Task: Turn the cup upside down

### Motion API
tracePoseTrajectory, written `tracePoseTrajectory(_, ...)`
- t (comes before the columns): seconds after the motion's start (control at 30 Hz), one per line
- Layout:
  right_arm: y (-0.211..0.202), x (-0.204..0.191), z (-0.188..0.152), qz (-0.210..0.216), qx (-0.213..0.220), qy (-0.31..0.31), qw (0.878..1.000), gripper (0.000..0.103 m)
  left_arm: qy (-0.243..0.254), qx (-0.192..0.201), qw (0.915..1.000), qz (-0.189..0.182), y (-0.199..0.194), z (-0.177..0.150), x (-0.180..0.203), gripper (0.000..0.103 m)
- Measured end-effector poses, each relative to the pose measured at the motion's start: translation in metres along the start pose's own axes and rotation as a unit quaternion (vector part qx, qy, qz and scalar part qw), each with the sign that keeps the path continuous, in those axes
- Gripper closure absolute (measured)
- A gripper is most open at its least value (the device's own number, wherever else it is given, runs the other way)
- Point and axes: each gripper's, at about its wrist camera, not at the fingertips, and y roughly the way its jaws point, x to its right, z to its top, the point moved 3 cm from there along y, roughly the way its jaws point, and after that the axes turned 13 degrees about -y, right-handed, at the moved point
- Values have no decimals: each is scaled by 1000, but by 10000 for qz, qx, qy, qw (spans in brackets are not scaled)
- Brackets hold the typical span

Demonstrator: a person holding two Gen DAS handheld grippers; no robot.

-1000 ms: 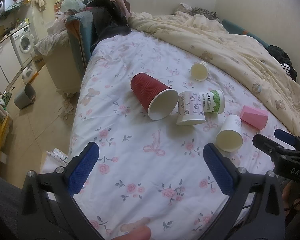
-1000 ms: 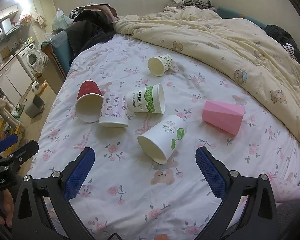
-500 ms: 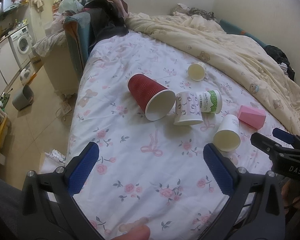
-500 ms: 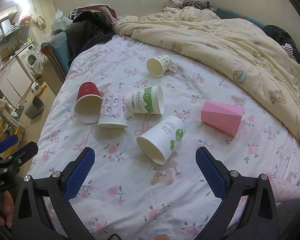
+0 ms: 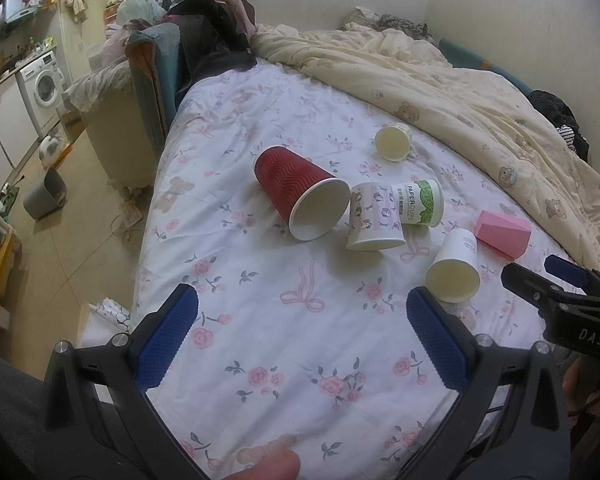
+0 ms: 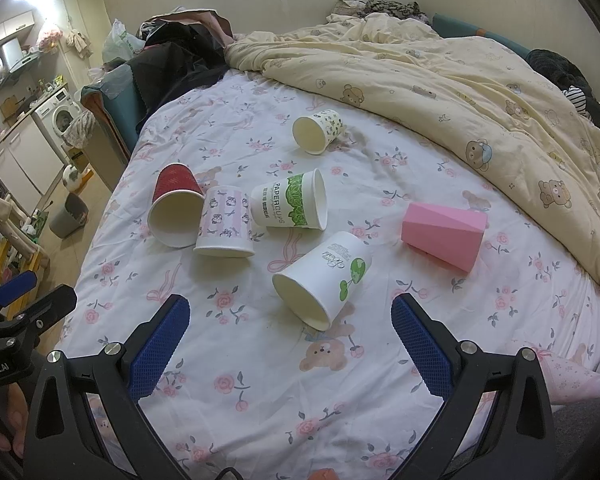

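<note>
cups (image 6: 324,278) lie on their sides, most mouths facing the cameras.

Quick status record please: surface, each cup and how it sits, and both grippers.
surface: floral bedsheet
red cup: on its side
pink-patterned cup: upside down
PAPERCUPS cup: on its side
leaf-print cup: on its side
small patterned cup: on its side
pink faceted cup: on its side
left gripper: open, empty
right gripper: open, empty

red cup (image 5: 296,190): ribbed, matt paper;
pink cup (image 6: 444,236): smooth, faceted plastic;
bedsheet (image 6: 260,360): soft floral cloth;
gripper pads (image 6: 160,340): knurled blue rubber
</note>
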Motion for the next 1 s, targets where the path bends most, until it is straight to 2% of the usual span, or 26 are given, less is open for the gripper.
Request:
tracePoseTrajectory(0.77, 3, 7, -2, -17, -16, 69, 10000, 0, 4, -19, 10000, 18, -1, -1, 2, 0)
tracePoseTrajectory(0.9, 3, 10, -2, -57, -42, 116, 9999, 0, 16, -159, 9999, -46, 1, 0, 3, 0)
tracePoseTrajectory(1.0, -3, 22, -4, -173, -7, 276, 9995, 0, 181, -439, 9988, -103, 7, 7, 11, 0)
